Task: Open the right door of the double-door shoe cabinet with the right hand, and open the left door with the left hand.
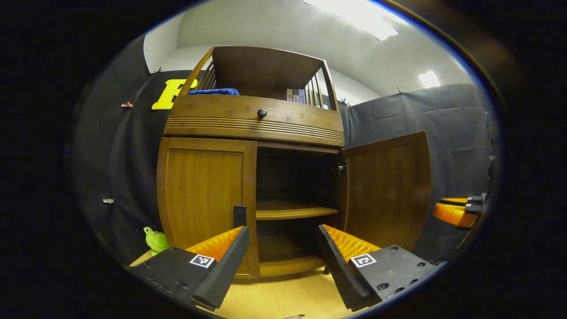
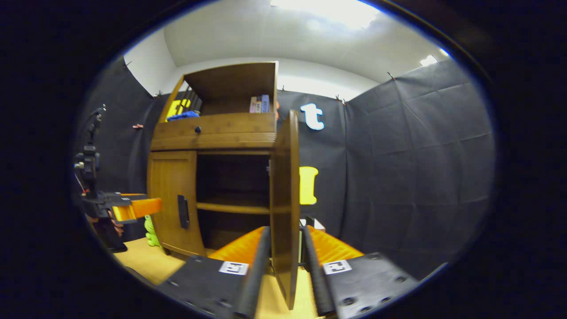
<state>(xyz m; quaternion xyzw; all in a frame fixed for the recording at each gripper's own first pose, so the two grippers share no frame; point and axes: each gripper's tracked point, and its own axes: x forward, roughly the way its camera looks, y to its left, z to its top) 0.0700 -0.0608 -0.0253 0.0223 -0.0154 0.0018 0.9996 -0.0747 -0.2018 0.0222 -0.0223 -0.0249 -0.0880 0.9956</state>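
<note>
Wooden shoe cabinet (image 1: 254, 119) stands before me; its right door (image 2: 285, 199) is swung wide, edge toward me, and the left door (image 1: 206, 199) is closed. My right gripper (image 2: 285, 257) straddles the right door's edge, but I cannot tell if both fingers press it. My left gripper (image 1: 283, 252) is spread wide, empty, near the left door's handle (image 1: 239, 215).

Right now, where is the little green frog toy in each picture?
Left gripper view: the frog sits low on the left, on the floor beside the shut left door.
Right gripper view: the frog is low on the left, beside that door.
Shared landmark: the drawer knob.
</note>
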